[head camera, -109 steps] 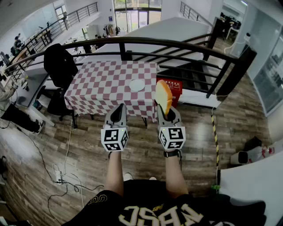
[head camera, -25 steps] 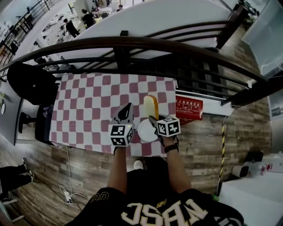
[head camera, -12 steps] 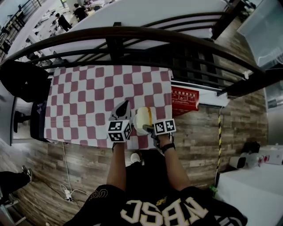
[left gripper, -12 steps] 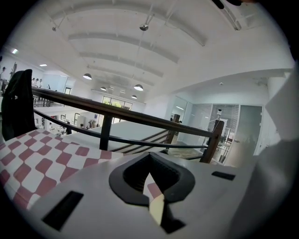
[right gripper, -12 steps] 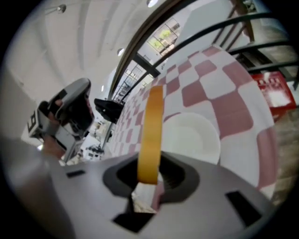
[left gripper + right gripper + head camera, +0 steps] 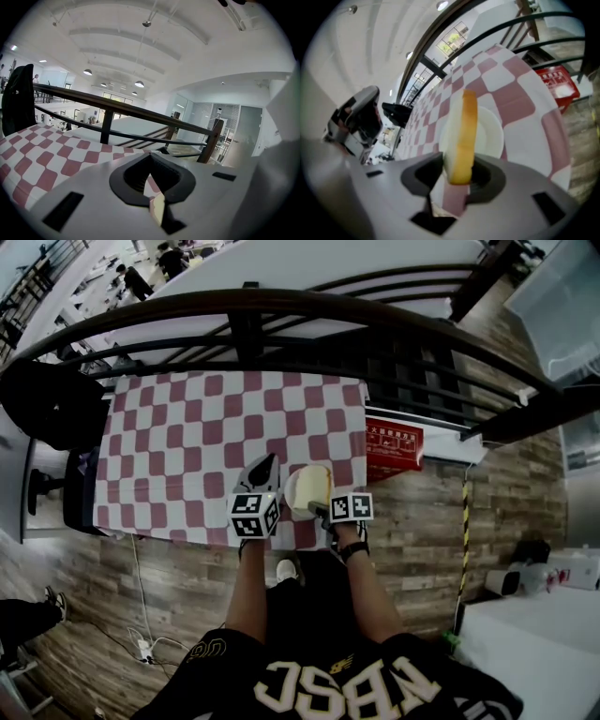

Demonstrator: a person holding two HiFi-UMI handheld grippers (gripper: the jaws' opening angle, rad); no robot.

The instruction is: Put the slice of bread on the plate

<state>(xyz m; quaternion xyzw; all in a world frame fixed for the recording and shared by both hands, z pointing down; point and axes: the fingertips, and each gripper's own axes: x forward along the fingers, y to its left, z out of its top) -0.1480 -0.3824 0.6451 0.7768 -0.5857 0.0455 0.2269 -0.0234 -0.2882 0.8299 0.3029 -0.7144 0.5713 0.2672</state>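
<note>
A slice of bread (image 6: 311, 487) with a yellow crust lies tilted over the white plate (image 6: 290, 493) near the front edge of the checkered table (image 6: 187, 437). My right gripper (image 6: 320, 510) has the slice's near end between its jaws, which are opening. In the right gripper view the bread (image 6: 461, 136) stands on edge in my right gripper (image 6: 459, 180), with the plate (image 6: 491, 133) just beyond it. My left gripper (image 6: 265, 465) hovers shut and empty just left of the plate. The left gripper view shows that gripper (image 6: 152, 185) over the tablecloth (image 6: 42, 159).
A black railing (image 6: 281, 315) runs behind the table. On the floor at the table's right end stands a red box (image 6: 394, 451). A dark chair (image 6: 47, 404) sits at the left end. The table's front edge lies right under my hands.
My right gripper has come down and rolled, bringing the bread from upright to lying over the plate. The left gripper has sunk a little beside it.
</note>
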